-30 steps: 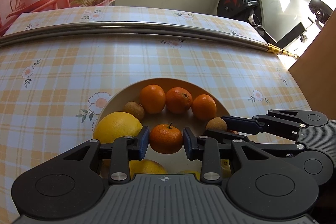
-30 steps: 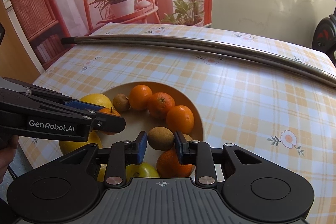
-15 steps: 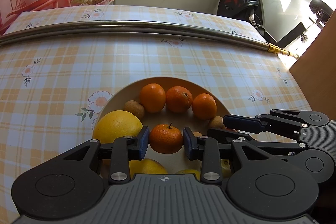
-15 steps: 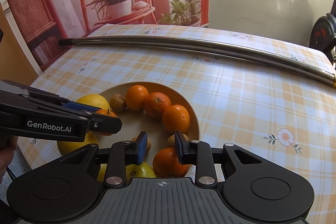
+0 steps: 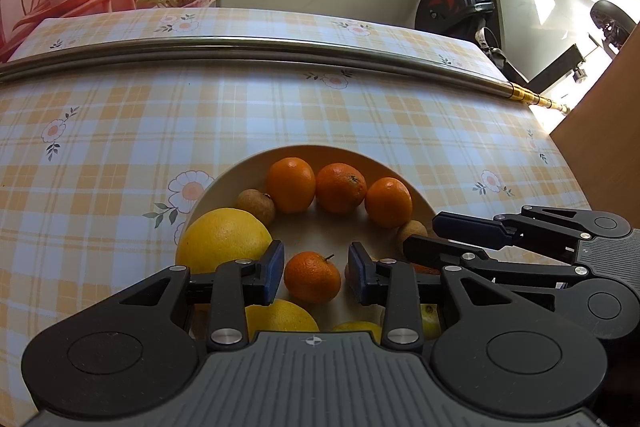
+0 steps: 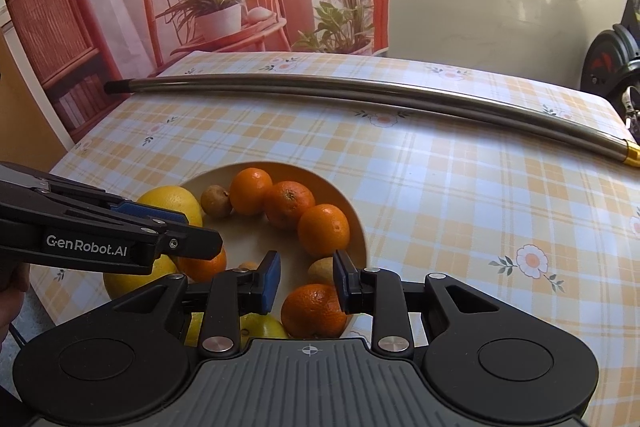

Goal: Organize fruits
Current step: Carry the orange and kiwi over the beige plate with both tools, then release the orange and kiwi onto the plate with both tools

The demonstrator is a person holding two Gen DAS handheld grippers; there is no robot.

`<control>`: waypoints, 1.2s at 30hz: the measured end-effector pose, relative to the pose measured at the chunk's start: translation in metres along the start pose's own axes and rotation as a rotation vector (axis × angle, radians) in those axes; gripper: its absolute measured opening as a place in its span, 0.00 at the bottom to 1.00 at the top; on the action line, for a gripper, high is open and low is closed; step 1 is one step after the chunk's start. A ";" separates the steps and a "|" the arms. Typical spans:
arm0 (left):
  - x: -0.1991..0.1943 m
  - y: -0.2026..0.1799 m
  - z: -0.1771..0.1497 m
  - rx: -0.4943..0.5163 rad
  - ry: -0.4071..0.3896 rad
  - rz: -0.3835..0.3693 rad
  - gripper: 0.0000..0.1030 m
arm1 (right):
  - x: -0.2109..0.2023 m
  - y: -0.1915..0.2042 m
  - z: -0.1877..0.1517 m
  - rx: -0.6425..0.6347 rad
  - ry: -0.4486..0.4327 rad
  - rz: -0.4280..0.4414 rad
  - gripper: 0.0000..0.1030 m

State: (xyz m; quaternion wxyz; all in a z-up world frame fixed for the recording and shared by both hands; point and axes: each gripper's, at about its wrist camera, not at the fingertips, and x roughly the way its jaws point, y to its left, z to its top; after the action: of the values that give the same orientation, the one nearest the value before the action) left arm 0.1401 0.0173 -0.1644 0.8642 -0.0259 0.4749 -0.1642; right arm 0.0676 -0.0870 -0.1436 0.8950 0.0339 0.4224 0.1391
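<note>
- Your left gripper (image 5: 316,277) is spread around the stemmed mandarin (image 5: 312,277), not touching it.
- Your right gripper (image 6: 306,281) is spread, empty, above the bowl (image 6: 356,219).

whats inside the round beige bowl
In the round beige bowl: a row of three oranges, two small brown fruits, a small stemmed mandarin. The gripper bodies cover its near part, where yellow fruit partly shows.

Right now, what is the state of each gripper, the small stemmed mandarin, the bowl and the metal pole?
left gripper: open, fingers on either side of the mandarin, not touching
right gripper: open, empty
small stemmed mandarin: resting in the bowl
bowl: upright, holding fruit
metal pole: lying across the table
</note>
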 end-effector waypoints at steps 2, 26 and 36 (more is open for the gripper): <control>0.000 0.000 -0.001 -0.002 -0.001 -0.001 0.36 | -0.001 0.000 0.000 0.003 -0.002 -0.003 0.26; -0.017 -0.008 0.001 0.031 -0.047 0.029 0.62 | -0.018 -0.009 0.000 0.043 -0.036 -0.077 0.43; -0.046 -0.010 0.014 0.063 -0.156 0.092 0.84 | -0.044 -0.023 0.015 0.079 -0.118 -0.131 0.89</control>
State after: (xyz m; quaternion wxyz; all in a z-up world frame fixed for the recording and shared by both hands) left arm 0.1262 0.0206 -0.1171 0.9056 0.0104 0.4013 -0.1369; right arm 0.0574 -0.1207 -0.1053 0.9235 0.0493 0.3755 0.0612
